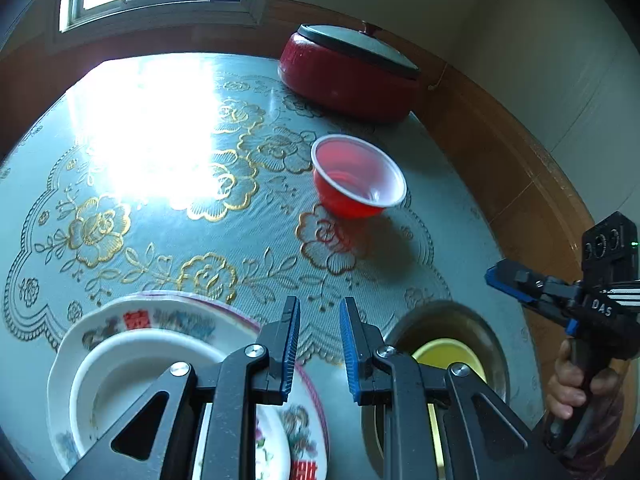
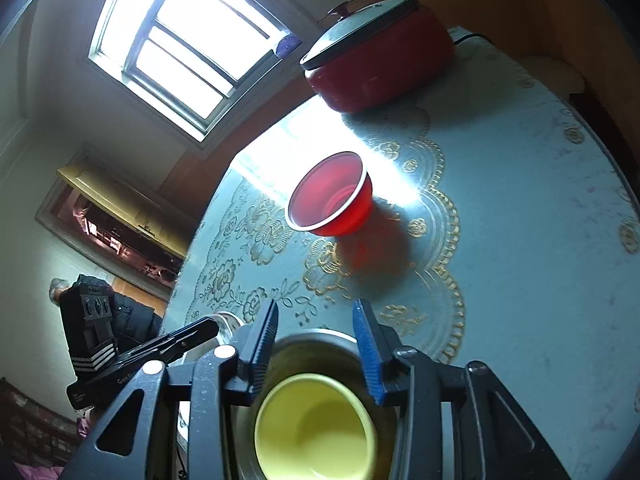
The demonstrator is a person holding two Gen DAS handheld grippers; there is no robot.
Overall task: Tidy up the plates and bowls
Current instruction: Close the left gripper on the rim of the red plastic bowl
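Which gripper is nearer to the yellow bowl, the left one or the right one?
Right. The right gripper hangs directly over the yellow bowl, jaws open on either side of it. The left gripper is beside it, over the stacked plates.

From my seat, the widest open lane is the bare stretch of tablecloth [image 1: 160, 184] running from the stacked plates [image 1: 168, 320] toward the window side. The red bowl [image 1: 358, 176] stands alone mid-table, open cloth on every side, well apart from the red lidded pot [image 1: 348, 76] blocking the far edge. Near me, the metal bowl [image 2: 316, 344] holding the yellow bowl [image 2: 316, 428] fills the space under my right gripper [image 2: 316, 320].
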